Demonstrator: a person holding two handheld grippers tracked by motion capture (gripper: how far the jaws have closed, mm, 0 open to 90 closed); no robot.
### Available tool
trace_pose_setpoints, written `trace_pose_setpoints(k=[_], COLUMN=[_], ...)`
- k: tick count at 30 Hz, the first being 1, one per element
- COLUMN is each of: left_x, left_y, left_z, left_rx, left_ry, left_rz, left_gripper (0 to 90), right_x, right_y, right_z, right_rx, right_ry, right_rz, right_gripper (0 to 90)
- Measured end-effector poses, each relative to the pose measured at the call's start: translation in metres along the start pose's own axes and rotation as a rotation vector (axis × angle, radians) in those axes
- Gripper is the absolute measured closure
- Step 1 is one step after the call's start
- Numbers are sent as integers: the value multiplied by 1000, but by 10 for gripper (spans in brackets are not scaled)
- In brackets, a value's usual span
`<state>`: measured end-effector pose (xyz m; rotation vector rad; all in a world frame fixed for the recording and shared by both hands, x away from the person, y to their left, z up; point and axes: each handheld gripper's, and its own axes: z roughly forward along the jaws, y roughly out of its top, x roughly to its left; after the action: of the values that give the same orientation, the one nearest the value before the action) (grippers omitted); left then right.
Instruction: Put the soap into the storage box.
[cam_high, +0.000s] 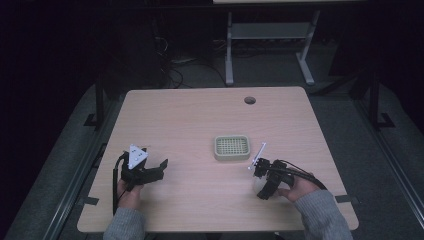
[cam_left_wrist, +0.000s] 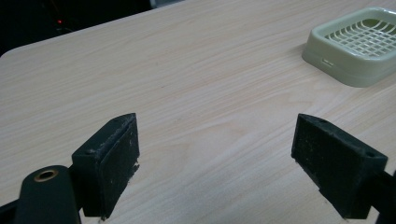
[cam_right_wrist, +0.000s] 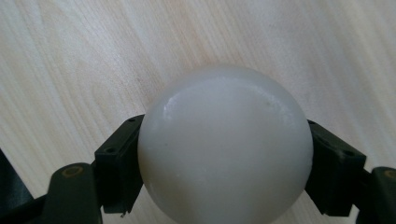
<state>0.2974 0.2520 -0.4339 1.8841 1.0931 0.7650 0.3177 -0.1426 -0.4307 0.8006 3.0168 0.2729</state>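
A smooth white ball sits between the two black jaws of my right gripper, which is shut on it just above the wooden table. From the high view that gripper is at the front right, with the ball showing pale under it. A pale green square basket with a grid bottom rests near the table's middle, just beyond and left of the right gripper. My left gripper is at the front left, open, jaws wide apart with nothing between them. The basket lies ahead of it to the right.
The light wood table has a round cable hole near its far edge. Behind the table a grey metal frame and cables stand on a dark floor.
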Motion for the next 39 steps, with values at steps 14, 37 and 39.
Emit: trace_pose_setpoints(k=[14,37,39], left_x=[0,1,1], left_y=[0,0,0], left_z=[0,-1,-1], left_rx=[1,0,2], left_ry=[-3,0,-2], left_rz=[6,2,2], left_gripper=[148,148,148], right_x=[-11,-29,-30], right_y=[8,32,34], right_z=[-18,-33,-34], right_rx=[-36,-62,-62], right_ry=[1,39,35], right_rz=[1,1,-2], right_gripper=[235,235,236])
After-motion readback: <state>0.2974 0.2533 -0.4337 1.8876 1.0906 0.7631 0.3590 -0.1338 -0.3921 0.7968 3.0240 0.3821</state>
